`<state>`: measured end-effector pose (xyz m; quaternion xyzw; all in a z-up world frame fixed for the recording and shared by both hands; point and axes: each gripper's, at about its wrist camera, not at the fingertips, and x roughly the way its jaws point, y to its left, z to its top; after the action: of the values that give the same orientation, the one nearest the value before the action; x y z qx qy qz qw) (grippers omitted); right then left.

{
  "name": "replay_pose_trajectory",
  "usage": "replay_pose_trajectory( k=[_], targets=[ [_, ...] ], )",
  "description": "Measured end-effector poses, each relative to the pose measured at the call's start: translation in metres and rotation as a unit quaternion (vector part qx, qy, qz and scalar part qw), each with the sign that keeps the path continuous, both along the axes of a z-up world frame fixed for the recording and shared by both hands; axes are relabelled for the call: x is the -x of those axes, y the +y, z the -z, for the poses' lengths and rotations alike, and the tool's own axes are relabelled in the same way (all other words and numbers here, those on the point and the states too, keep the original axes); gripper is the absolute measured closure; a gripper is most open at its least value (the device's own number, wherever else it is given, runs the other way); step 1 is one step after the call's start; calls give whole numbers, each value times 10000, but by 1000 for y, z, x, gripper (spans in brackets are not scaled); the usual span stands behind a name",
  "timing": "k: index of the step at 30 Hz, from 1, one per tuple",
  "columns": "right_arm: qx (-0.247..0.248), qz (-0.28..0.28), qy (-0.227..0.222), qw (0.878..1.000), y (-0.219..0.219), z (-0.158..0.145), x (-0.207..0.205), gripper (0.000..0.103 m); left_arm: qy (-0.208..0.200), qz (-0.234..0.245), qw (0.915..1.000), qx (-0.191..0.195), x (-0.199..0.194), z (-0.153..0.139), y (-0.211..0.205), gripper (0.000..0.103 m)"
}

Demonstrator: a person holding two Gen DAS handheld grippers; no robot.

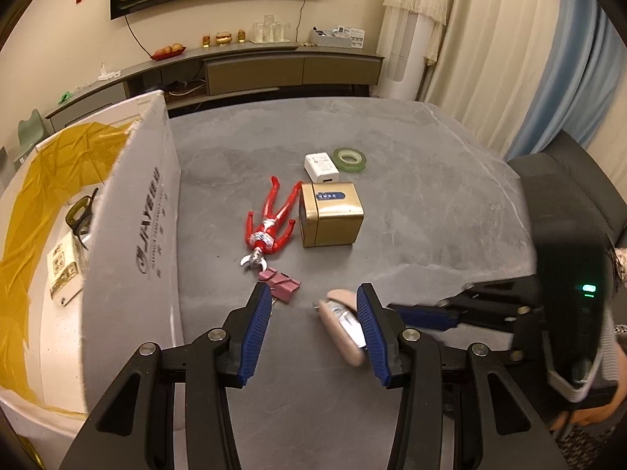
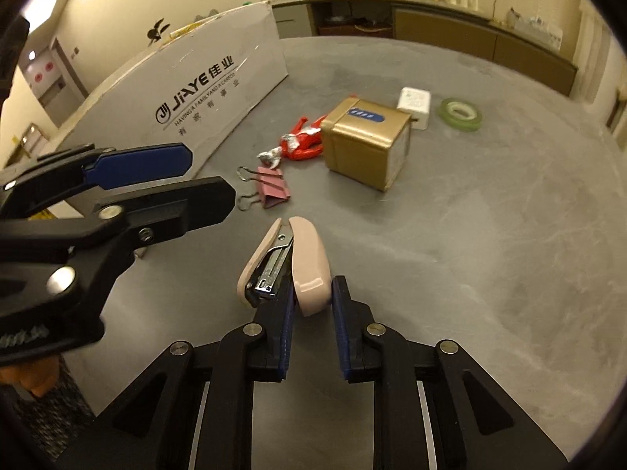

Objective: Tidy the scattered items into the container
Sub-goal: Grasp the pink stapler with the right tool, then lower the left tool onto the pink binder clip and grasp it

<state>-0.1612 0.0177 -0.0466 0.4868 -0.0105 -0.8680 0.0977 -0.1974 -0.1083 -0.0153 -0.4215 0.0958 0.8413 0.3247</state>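
A pink stapler [image 2: 309, 262] lies on its side on the grey table [image 2: 470, 254], its arms splayed apart. My right gripper [image 2: 313, 293] is shut on the rear end of its top arm. In the left wrist view the stapler [image 1: 341, 329] is partly hidden behind one finger of my left gripper [image 1: 313, 293], which stands open just left of it and holds nothing. The white cardboard box [image 1: 129, 235] with a yellow liner stands to the left, and its printed wall [image 2: 219, 78] shows in the right wrist view. My left gripper [image 2: 207, 180] reaches in from the left there.
On the table lie a pink binder clip [image 1: 280, 282], a red toy figure [image 1: 270, 223], a gold tin [image 1: 331, 215], a white charger [image 1: 321, 166] and a green tape roll [image 1: 350, 159]. Inside the box are glasses [image 1: 82, 211] and a small carton [image 1: 62, 270]. A black chair [image 1: 568, 196] stands on the right.
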Motion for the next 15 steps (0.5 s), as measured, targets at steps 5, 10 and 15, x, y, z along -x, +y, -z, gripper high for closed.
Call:
replay_pose_trajectory(
  k=[5,10,15],
  targets=[
    [-455,32,174,9988,11,-3,-15,83,-197,-204,9996,97,11,18,7,56],
    [-339,88,148,9993,22,-4,-24,83,-438,-701,9966,53,35,41,6,56],
    [-231,84,217,9995,26,-10,-27,84,-493,-885,9949,-26,49,60,8,54]
  ],
)
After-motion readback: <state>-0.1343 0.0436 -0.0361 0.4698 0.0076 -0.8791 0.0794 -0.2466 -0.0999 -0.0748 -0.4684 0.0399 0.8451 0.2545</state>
